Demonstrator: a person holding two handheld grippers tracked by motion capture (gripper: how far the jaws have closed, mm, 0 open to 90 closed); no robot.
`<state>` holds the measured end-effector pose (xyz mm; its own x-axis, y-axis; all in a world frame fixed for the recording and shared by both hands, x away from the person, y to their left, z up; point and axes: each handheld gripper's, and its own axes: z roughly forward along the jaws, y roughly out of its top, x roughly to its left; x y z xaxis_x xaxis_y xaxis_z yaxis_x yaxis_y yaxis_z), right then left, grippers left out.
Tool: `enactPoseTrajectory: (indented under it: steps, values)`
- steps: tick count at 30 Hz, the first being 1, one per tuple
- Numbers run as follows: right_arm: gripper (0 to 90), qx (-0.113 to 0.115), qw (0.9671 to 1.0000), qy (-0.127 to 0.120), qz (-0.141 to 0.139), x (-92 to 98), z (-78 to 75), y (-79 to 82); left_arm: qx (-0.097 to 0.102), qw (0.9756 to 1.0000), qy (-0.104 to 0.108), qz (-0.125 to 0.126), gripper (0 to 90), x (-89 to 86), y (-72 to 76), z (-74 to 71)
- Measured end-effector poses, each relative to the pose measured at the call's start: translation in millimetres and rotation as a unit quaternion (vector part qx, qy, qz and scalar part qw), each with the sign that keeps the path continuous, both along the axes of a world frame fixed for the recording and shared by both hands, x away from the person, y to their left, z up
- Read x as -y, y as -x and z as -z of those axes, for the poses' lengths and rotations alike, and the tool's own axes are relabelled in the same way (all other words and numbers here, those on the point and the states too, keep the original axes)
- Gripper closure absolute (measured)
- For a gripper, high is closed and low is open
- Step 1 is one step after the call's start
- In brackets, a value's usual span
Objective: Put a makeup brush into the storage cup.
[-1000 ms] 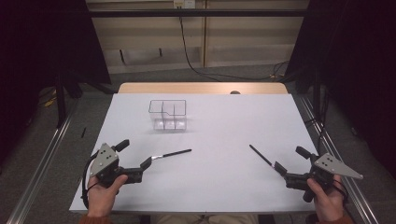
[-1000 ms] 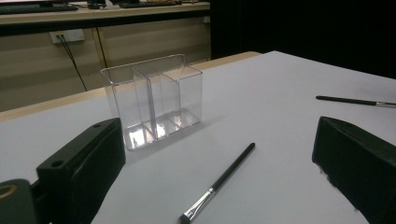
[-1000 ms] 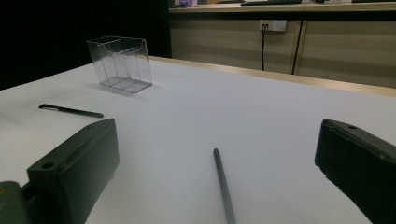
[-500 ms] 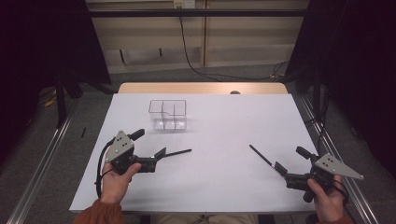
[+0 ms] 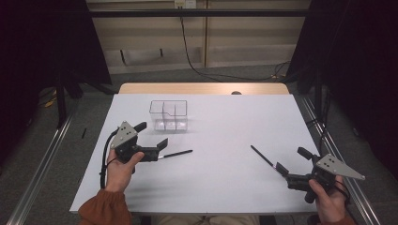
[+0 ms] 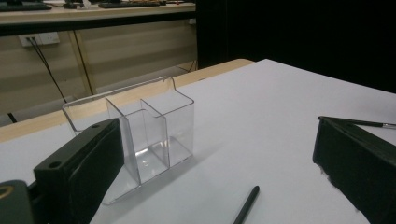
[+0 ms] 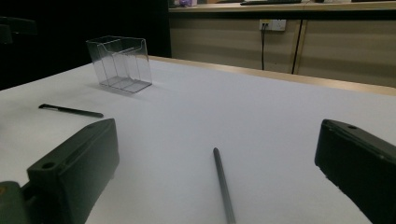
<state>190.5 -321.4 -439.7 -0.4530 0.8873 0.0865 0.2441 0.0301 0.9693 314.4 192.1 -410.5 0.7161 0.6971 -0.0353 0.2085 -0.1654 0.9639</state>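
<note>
A clear plastic organizer [image 5: 169, 115] with several compartments stands upright at the back left of the white table [image 5: 225, 122]. A black pen [image 5: 176, 153] lies in front of it. My left gripper [image 5: 158, 149] is open at the pen's left end, and the pen's tip [image 6: 246, 205] shows low between its jaws, with the organizer [image 6: 140, 135] beyond. A second dark pen [image 5: 262, 156] lies at the right. My right gripper [image 5: 284, 172] is open just behind its near end; that pen [image 7: 223, 186] runs between the wide-apart jaws without touching them.
The table's wooden far edge [image 5: 202, 88] borders a drop to the floor. A cable [image 5: 192, 51] hangs down the back wall. Metal rails [image 5: 42, 168] run along both sides of the table. The first pen [image 7: 70, 110] and the organizer [image 7: 119, 63] lie far left in the right gripper view.
My left gripper has moved forward and to the right, from the table's left edge up to the end of the left pen. The right gripper has stayed put.
</note>
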Motion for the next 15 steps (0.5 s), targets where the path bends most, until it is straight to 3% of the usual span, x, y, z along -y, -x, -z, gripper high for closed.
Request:
enactPoseTrajectory:
  steps: [5, 7, 9, 12, 15]
  values:
    - [0.0, 0.0, 1.0, 0.0, -0.001, 0.2, 0.0, -0.2, -0.015, 0.9999, 0.003, 0.006, 2.1, 3.3, -10.0, 0.7]
    - [0.0, 0.0, 1.0, 0.001, -0.001, 0.1, 0.0, -0.4, -0.033, 0.9993, 0.012, 0.012, 2.1, 4.8, -13.0, 1.8]
    - [0.0, 0.0, 1.0, 0.0, -0.001, -0.2, 0.0, -0.5, -0.033, 0.9993, 0.0, 0.016, 2.1, 6.9, -15.8, 3.6]
    - [0.0, -0.001, 1.0, 0.0, -0.001, -0.6, 0.0, -0.7, -0.043, 0.9989, -0.004, 0.018, 2.2, 7.8, -20.5, 6.1]
    - [0.0, -0.001, 1.0, -0.001, -0.001, -0.4, 0.1, -0.8, -0.056, 0.9976, -0.028, 0.028, 2.2, 8.7, -23.7, 3.7]
